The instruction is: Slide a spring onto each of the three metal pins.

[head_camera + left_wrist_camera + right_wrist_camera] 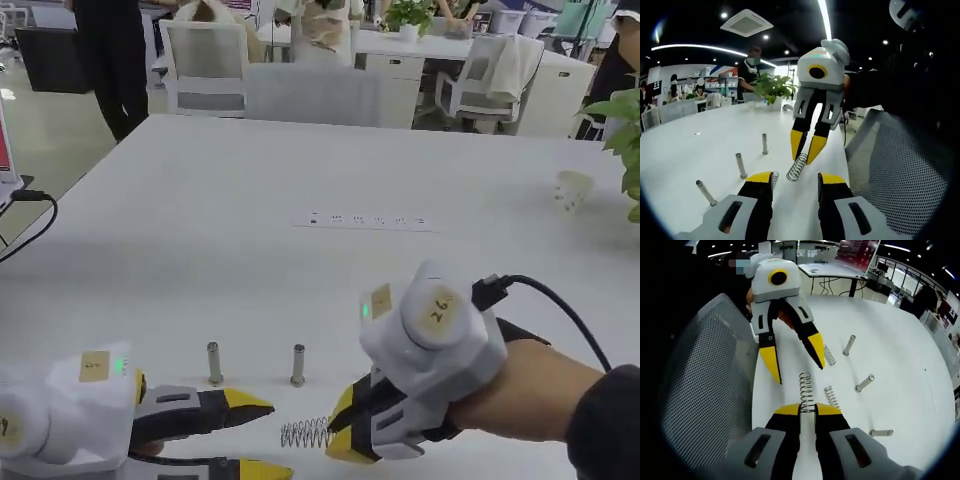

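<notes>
Pins number three, standing upright in a row on the white table, each one bare metal. Springs number three as well. The held spring is pinched at its near end between the yellow tips of the right gripper, whose jaws are pressed onto it; its free end points out low over the tabletop, short of the pins. A second spring lies loose just beside it, on the side toward the pins. A third spring lies farther along, near the end pin, partly covered by one yellow tip of the other gripper.

Grippers number two. The left gripper faces the right one with its jaws spread wide and gripping nothing, and the held spring's free end sits just ahead of the gap between them.

Farther up the table are a power strip set flush in the top, a paper cup toward the right edge, green plant leaves beside it, and a black cable at the left edge. A mesh chair back stands at the near side, and white chairs and several people stand beyond the table
</notes>
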{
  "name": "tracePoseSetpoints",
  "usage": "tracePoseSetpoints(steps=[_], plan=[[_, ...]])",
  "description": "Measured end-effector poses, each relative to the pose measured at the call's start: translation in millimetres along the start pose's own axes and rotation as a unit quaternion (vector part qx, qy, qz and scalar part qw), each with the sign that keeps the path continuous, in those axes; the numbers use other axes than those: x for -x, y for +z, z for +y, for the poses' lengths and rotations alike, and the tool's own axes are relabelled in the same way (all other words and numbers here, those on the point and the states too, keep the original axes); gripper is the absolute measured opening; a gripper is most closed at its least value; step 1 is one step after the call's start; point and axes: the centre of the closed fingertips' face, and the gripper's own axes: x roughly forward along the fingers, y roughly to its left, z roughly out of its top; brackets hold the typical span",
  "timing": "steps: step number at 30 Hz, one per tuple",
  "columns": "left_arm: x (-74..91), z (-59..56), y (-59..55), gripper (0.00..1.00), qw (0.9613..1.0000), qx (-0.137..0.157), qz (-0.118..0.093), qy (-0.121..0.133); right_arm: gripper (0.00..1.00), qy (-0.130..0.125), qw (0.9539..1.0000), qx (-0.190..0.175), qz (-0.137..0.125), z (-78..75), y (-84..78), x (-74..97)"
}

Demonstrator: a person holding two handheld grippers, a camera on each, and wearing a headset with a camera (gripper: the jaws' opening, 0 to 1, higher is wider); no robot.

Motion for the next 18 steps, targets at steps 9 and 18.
tracePoseSetpoints(steps=[9, 18], plan=[[-0.3, -5.1, -1.8, 0.15, 0.9998, -0.014, 0.006, -0.011, 0.08, 0.009, 0.9998, 0.019, -0.003, 5.9, 4.0, 1.2], [-2.0, -16.2, -3.8, 0.05, 0.9992, -0.013, 0.013, -0.036, 0.08, 0.029, 0.9983, 0.05, -0.007, 17.1, 4.9, 2.9]])
